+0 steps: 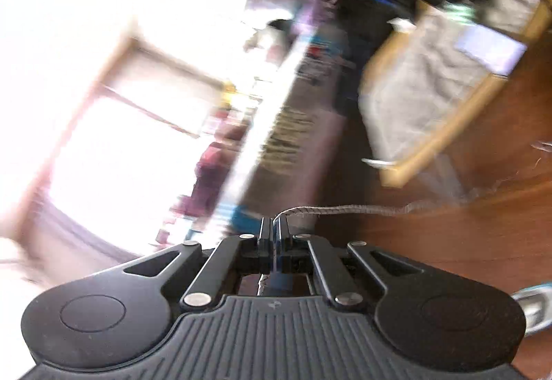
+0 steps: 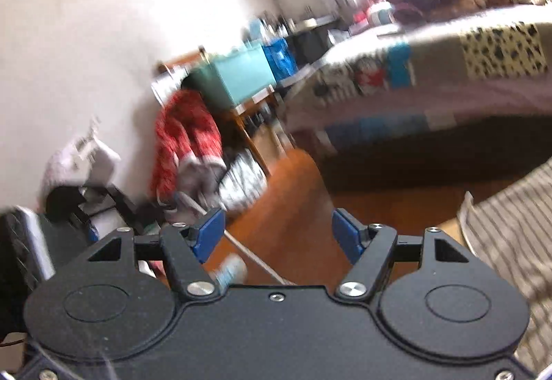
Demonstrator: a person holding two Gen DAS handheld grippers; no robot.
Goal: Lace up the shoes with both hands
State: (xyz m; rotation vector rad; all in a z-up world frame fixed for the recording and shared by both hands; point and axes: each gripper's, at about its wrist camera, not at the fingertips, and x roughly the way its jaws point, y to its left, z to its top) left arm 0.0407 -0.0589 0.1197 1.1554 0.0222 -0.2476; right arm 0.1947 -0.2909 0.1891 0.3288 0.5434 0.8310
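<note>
My left gripper (image 1: 274,225) is shut on a grey speckled shoelace (image 1: 345,208). The lace leaves the fingertips and runs taut to the right across the wooden floor (image 1: 448,242). A sliver of a light blue and white shoe (image 1: 533,306) shows at the right edge of the left wrist view. My right gripper (image 2: 277,231) is open, its blue pads (image 2: 210,235) wide apart and holding nothing. Below and between them a pale lace (image 2: 255,259) stretches diagonally over the floor, next to a blurred blue and white shoe tip (image 2: 231,271).
Both views are motion-blurred. A bed with a patchwork cover (image 2: 431,69) fills the right. A wooden chair (image 2: 300,193) stands ahead, with red clothing (image 2: 186,138) and a teal box (image 2: 238,76) by the wall. Striped fabric (image 2: 510,242) lies at right. A wooden frame with grey cloth (image 1: 431,87) stands on the floor.
</note>
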